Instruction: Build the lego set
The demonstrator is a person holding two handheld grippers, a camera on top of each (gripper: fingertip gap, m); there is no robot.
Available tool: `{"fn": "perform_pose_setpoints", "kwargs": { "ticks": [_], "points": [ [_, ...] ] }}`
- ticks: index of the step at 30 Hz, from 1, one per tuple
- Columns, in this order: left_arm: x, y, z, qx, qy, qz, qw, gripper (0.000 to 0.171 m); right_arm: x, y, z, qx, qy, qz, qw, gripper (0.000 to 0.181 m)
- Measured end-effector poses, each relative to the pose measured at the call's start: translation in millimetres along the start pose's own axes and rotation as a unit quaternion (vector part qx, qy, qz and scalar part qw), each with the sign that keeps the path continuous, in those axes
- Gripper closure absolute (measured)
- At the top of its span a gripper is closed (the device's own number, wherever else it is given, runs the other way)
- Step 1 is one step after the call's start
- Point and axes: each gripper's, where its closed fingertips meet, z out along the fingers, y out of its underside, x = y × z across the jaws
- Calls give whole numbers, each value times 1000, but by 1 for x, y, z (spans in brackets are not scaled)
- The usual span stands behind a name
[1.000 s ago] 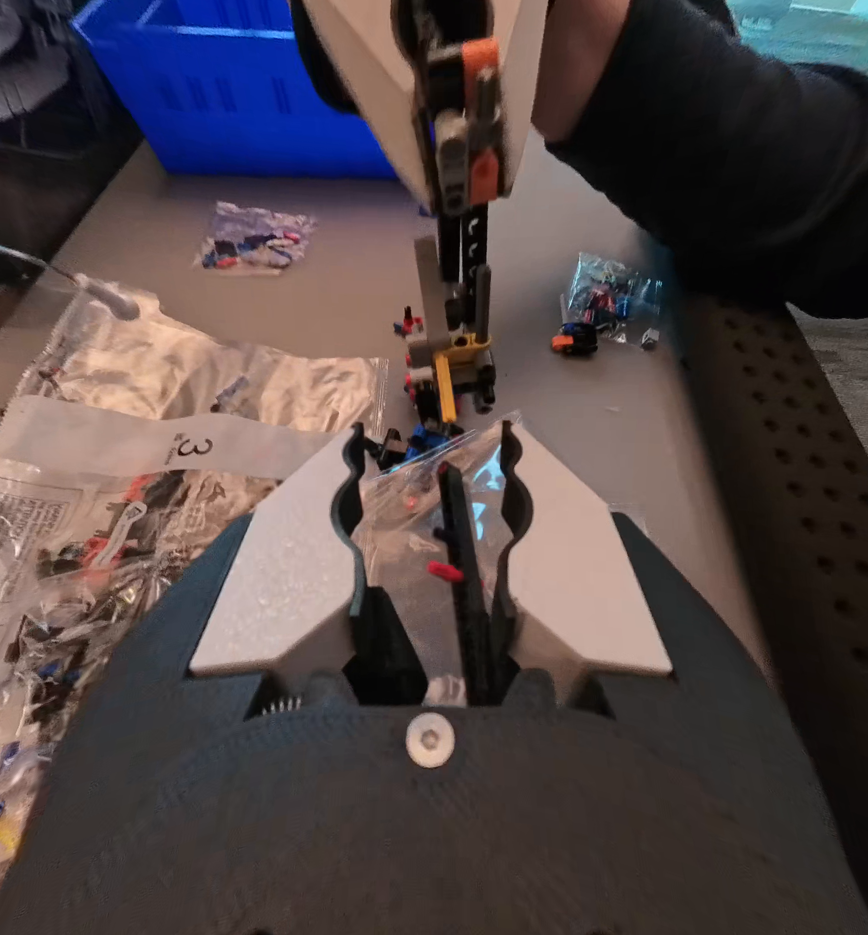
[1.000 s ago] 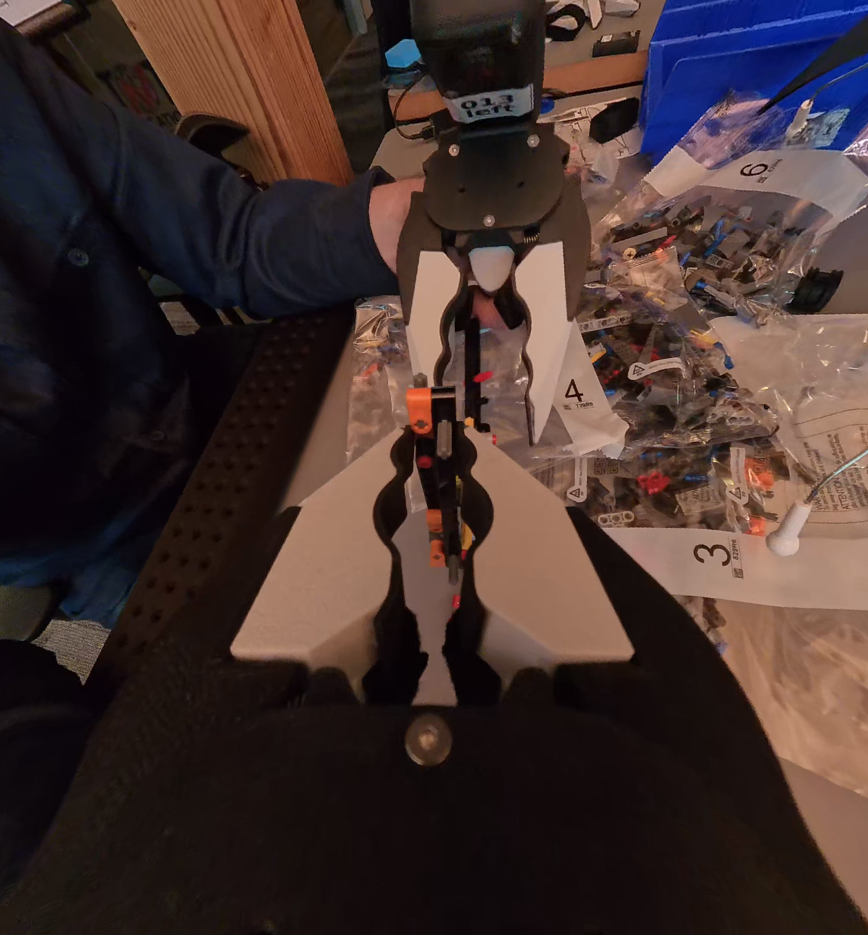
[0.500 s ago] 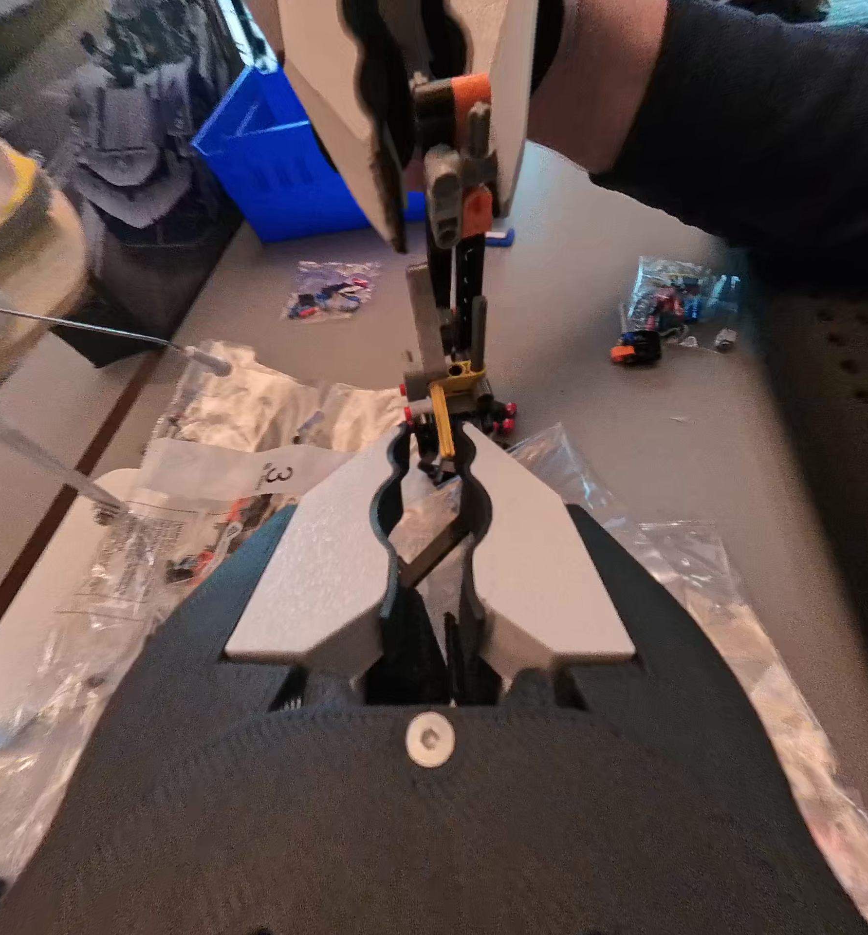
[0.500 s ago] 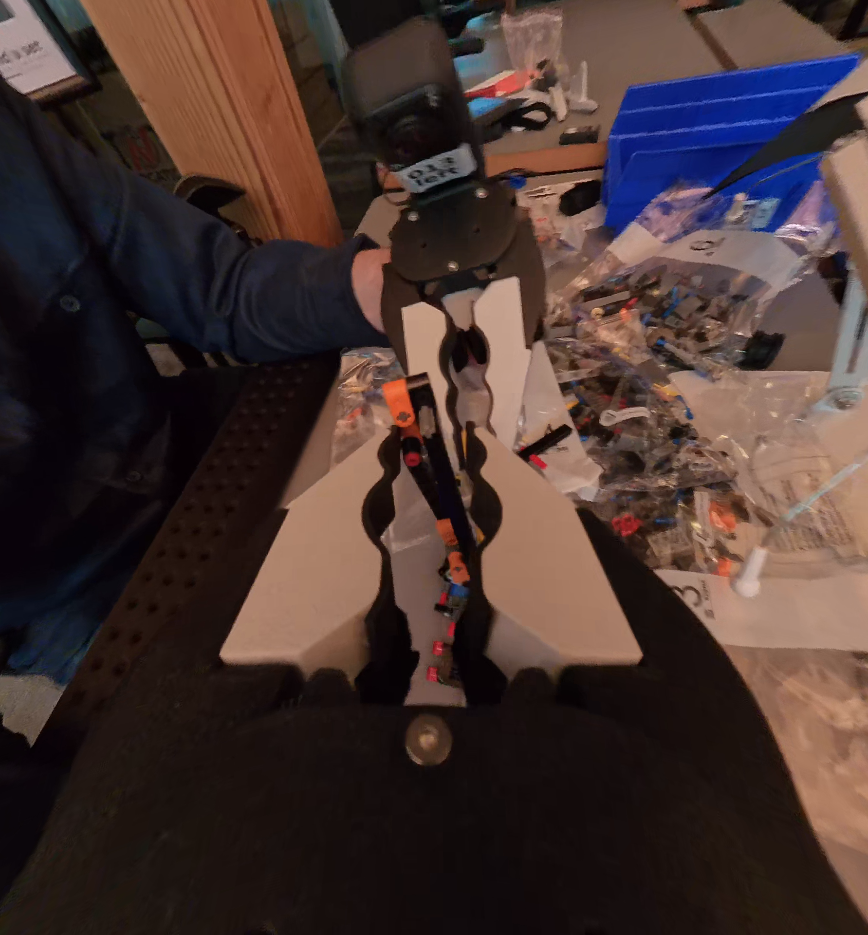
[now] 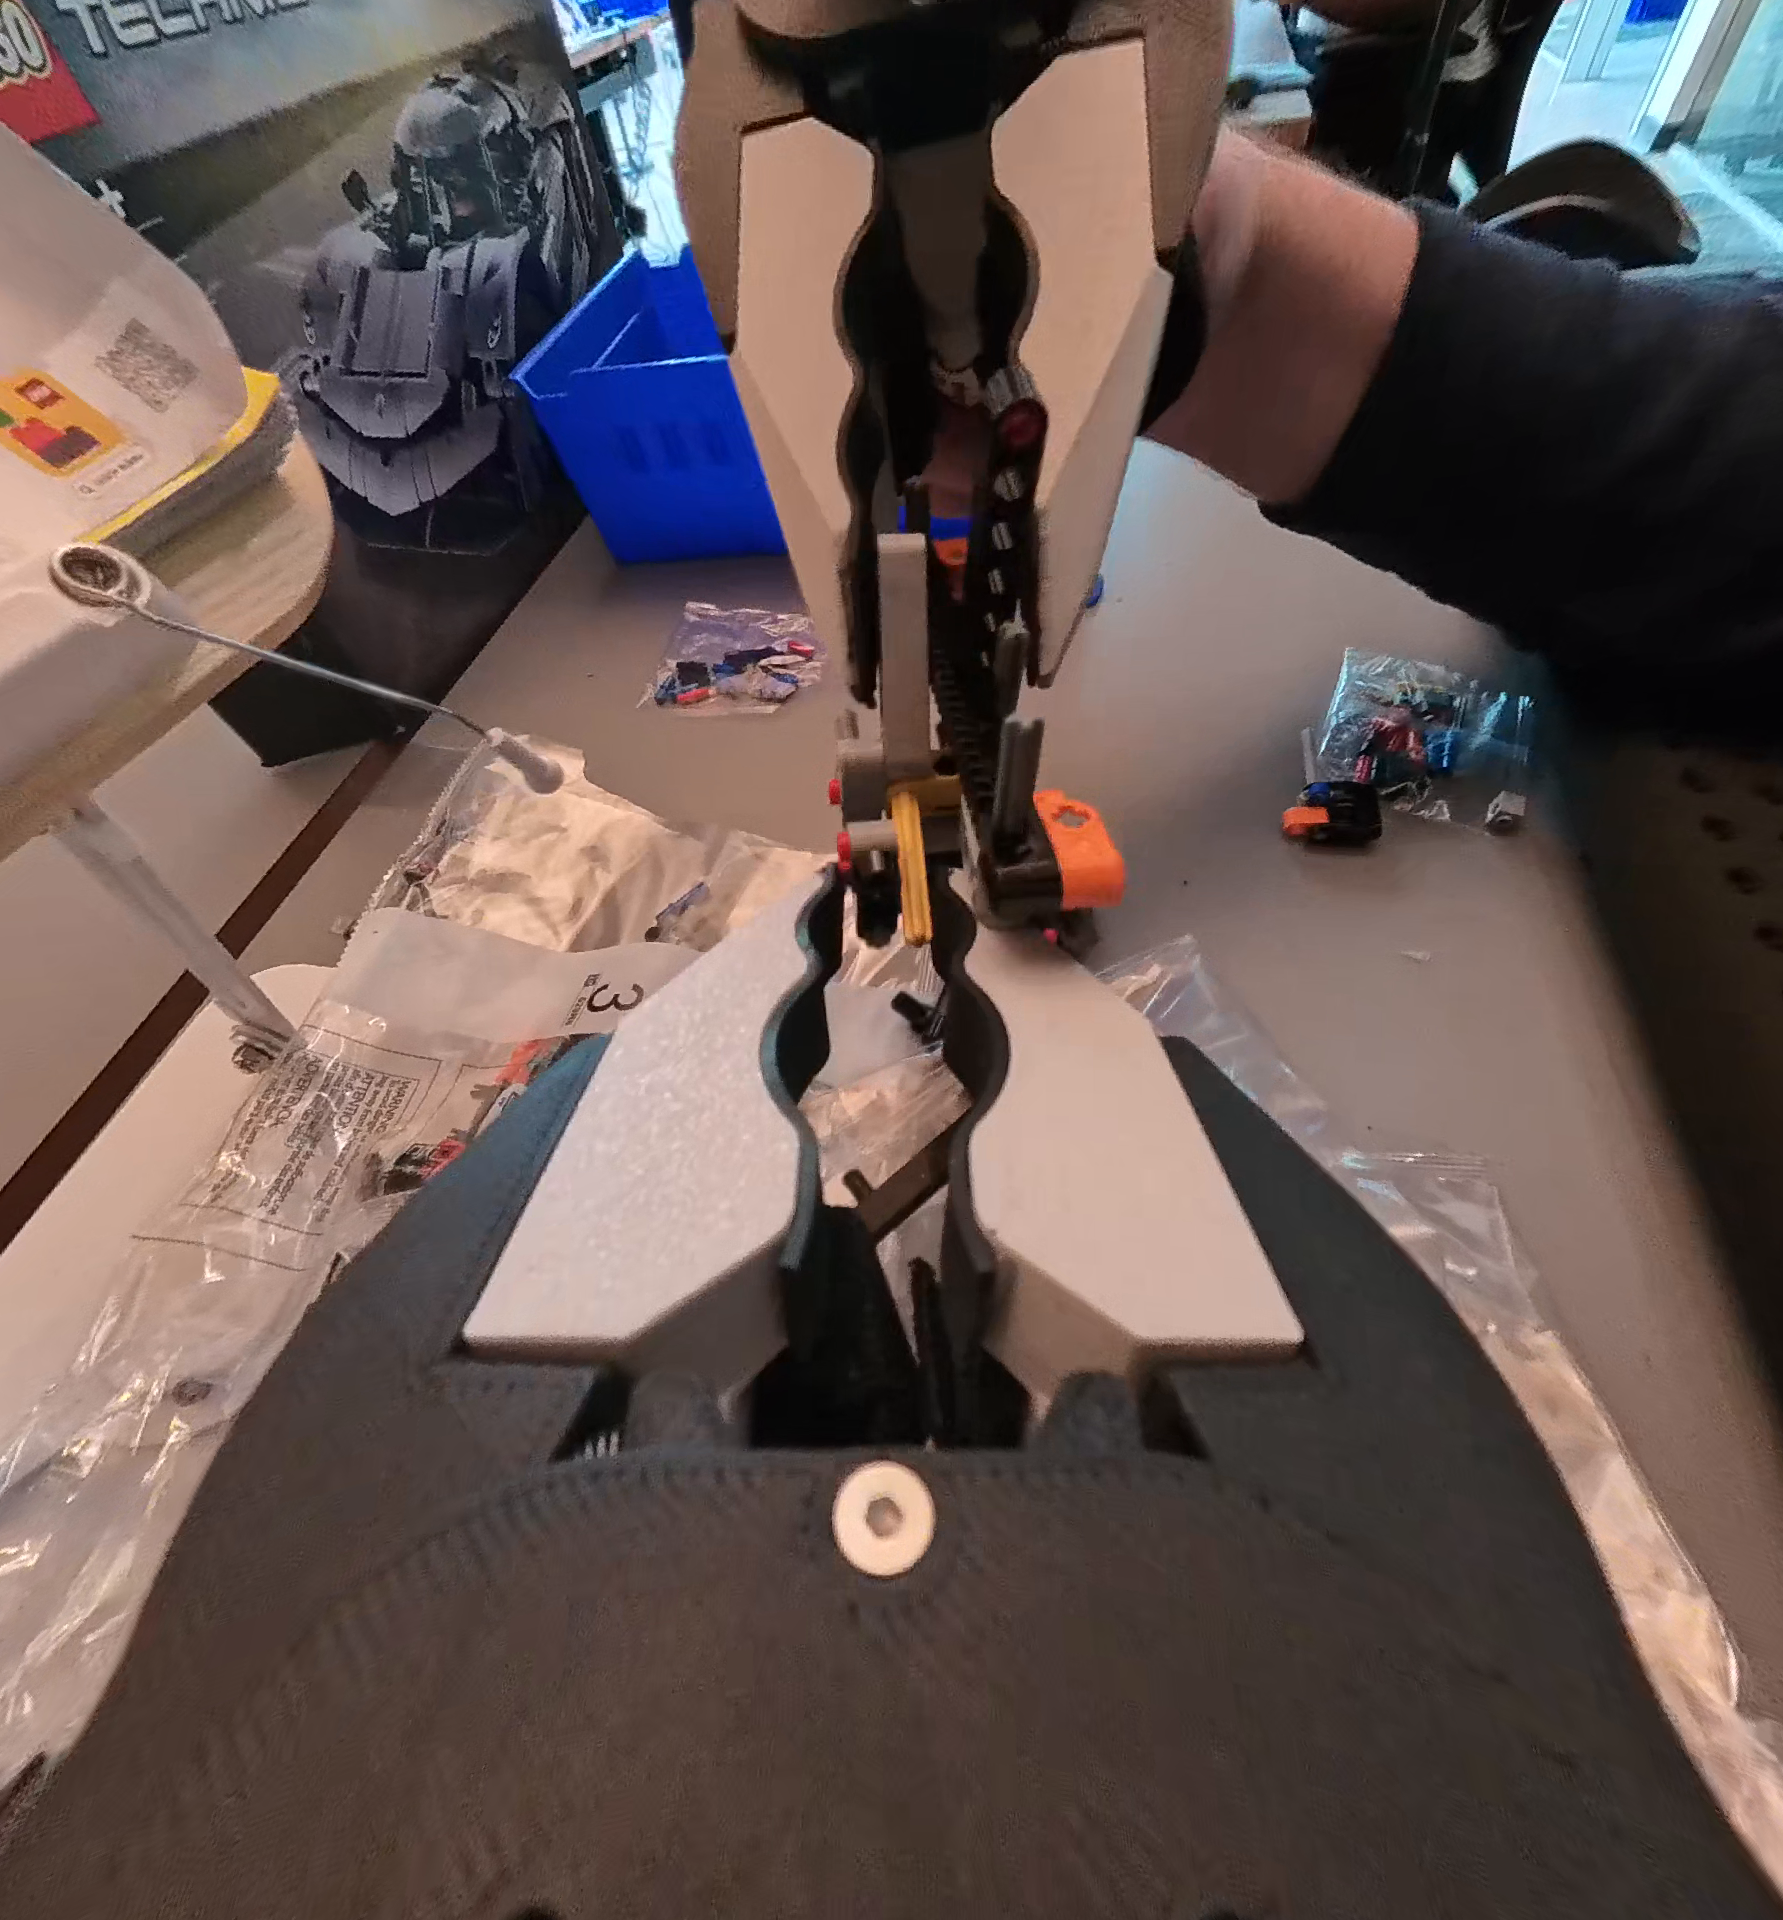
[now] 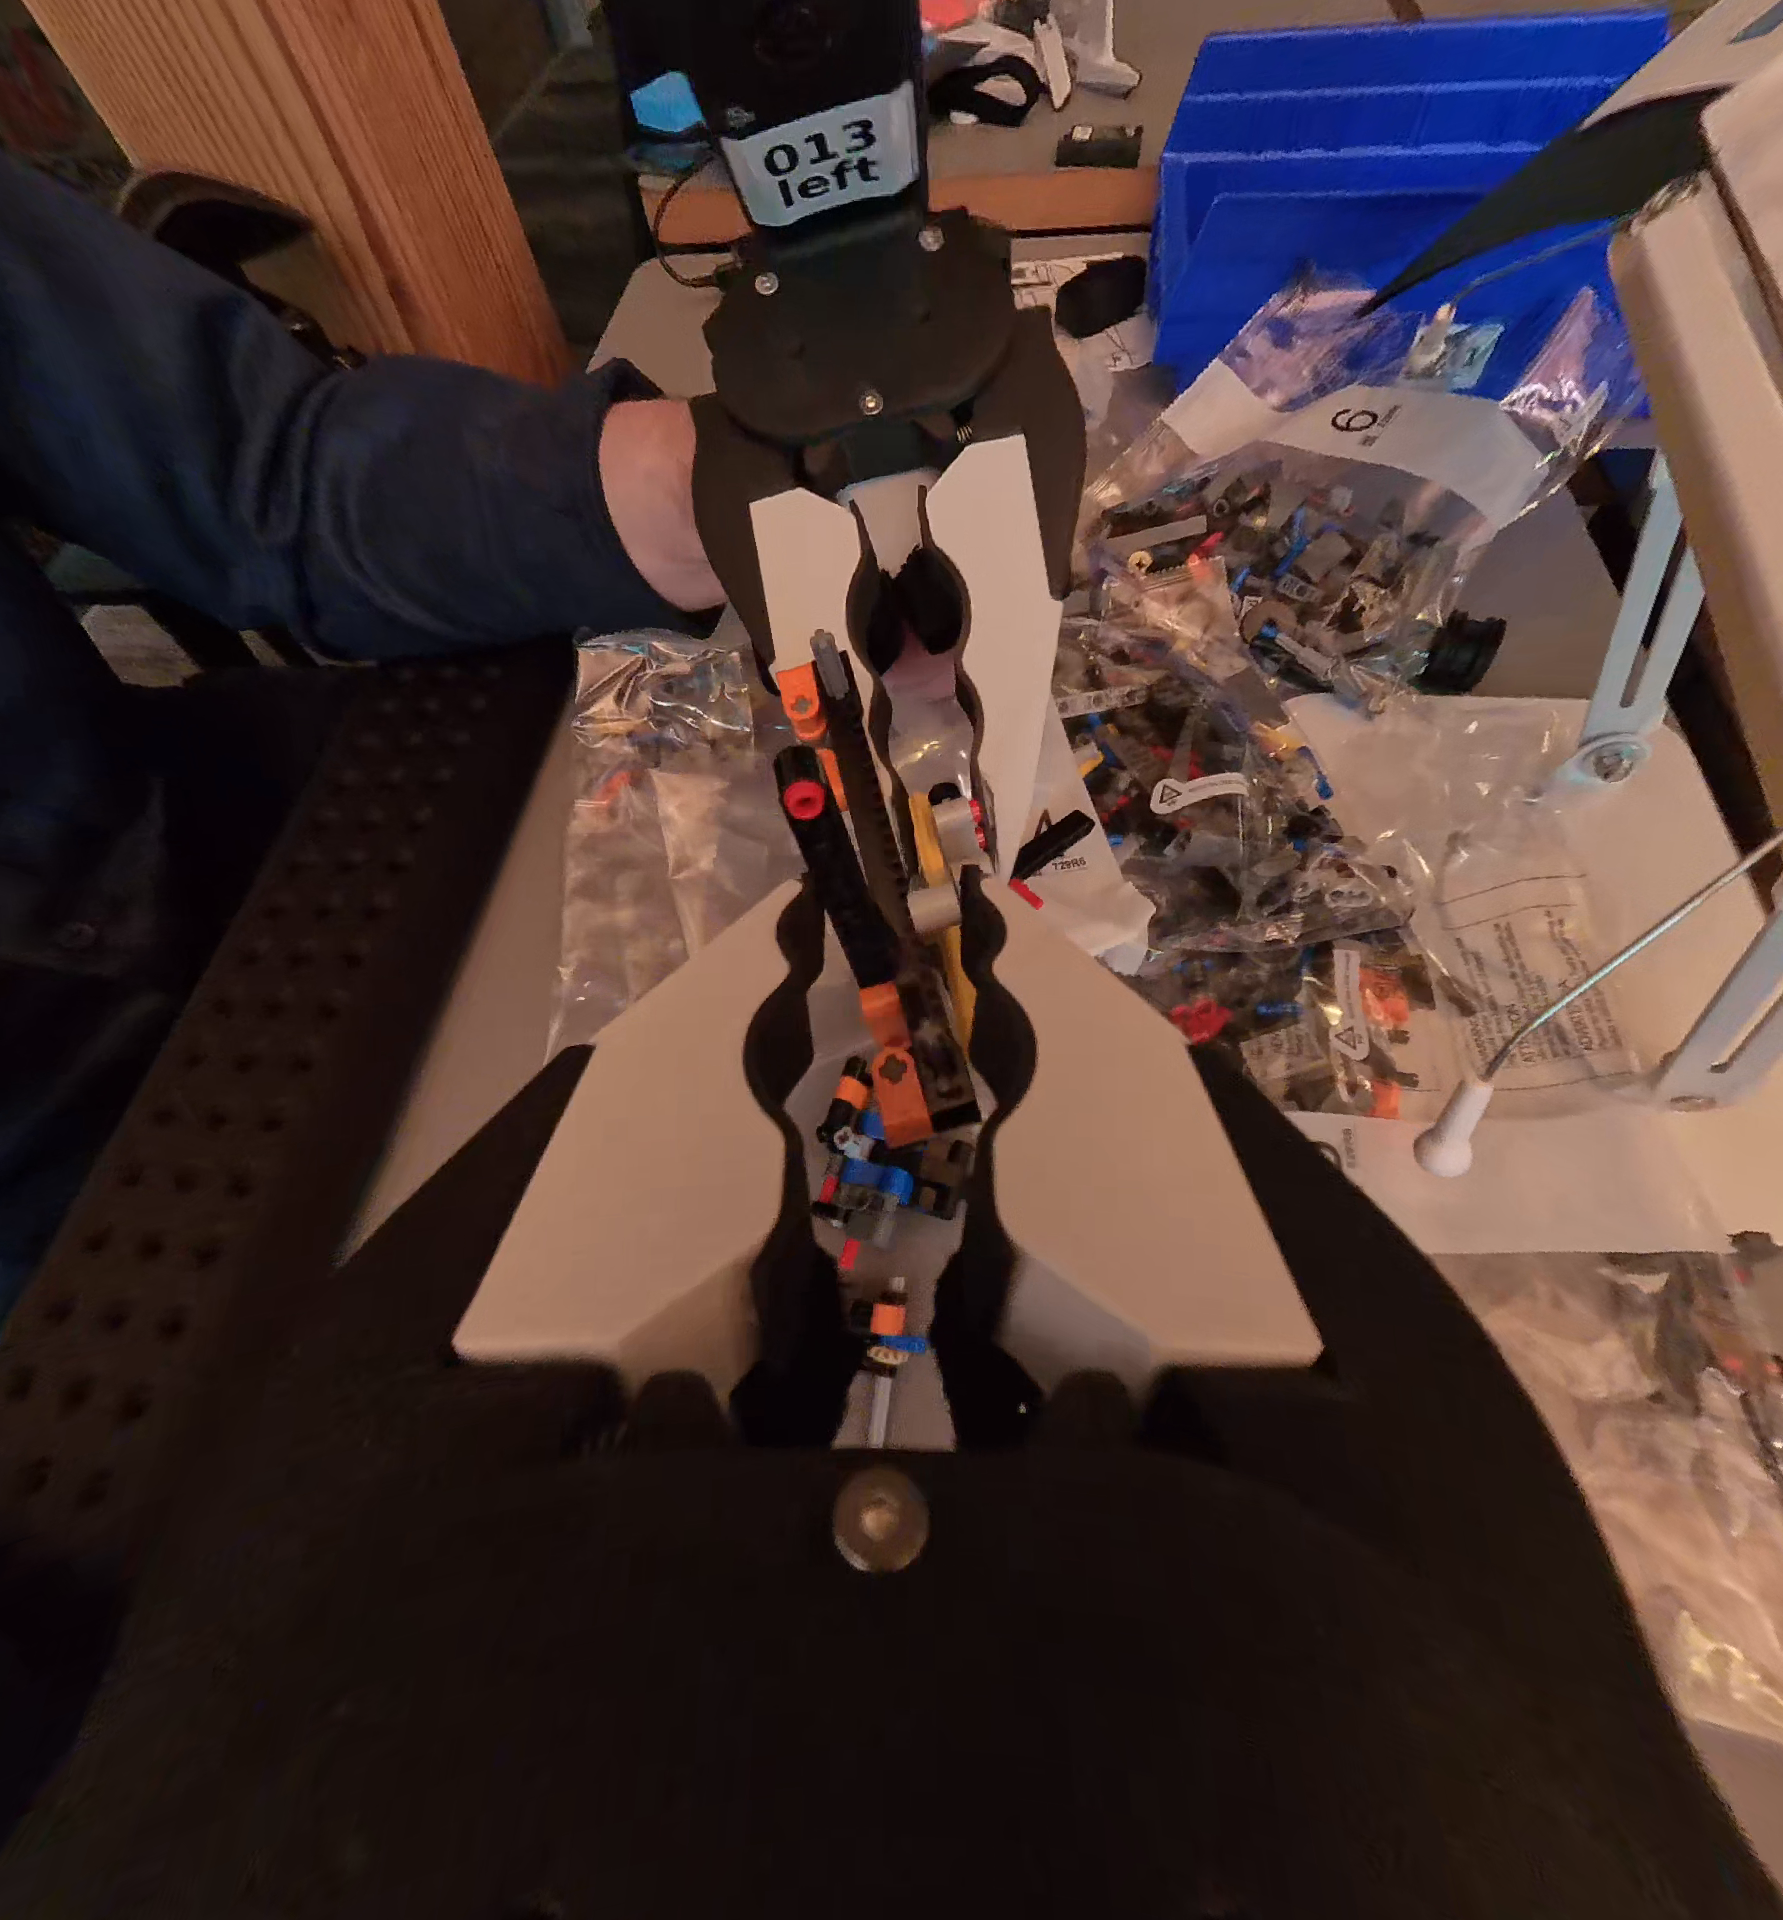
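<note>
Keeping the right tongs (image 6: 882, 914) clamped on the assembly (image 6: 866, 914), steady its twelve-o'clock end with the narrowly parted, seemingly empty left tongs (image 5: 882, 935).

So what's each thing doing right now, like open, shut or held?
right gripper, shut on the lego model.
lego model, held by the right gripper.
left gripper, fingers slightly apart at the model; grip unclear.
small parts bag, lying flat, unheld.
blue bin, upright, open-topped.
</note>
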Motion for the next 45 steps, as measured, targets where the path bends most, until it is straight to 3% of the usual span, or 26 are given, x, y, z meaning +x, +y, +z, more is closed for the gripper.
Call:
{"fn": "perform_pose_setpoints", "kwargs": {
  "ticks": [6, 11, 18, 24, 30, 34, 45],
  "points": [
    [-1, -10, -6, 34, 11, -25, 999, 157, 1, -8, -6, 20, 5, 12, 1000, 158],
    [-8, -10, -8, 33, -19, -7, 999, 157, 7, -11, -17, 54, 0, 34, 998, 159],
    [-19, -10, -7, 5, -101, 77, 992, 157, 13, -7, -22, 62, 6, 46, 997, 160],
    [-25, -16, -12, 1, -149, 130, 980, 157, 10, -21, -42, 134, -22, 56, 989, 167],
    [-19, -16, -4, -19, -161, 175, 971, 157, 14, -7, -22, 72, 17, 25, 997, 164],
    [-22, -11, -3, -42, -180, 196, 963, 157, 15, 1, -13, 26, 50, -14, 998, 171],
    [-27, -18, -8, -35, -204, 191, 960, 158, 26, -11, -17, 49, 93, -4, 995, 174]
  ]
}}
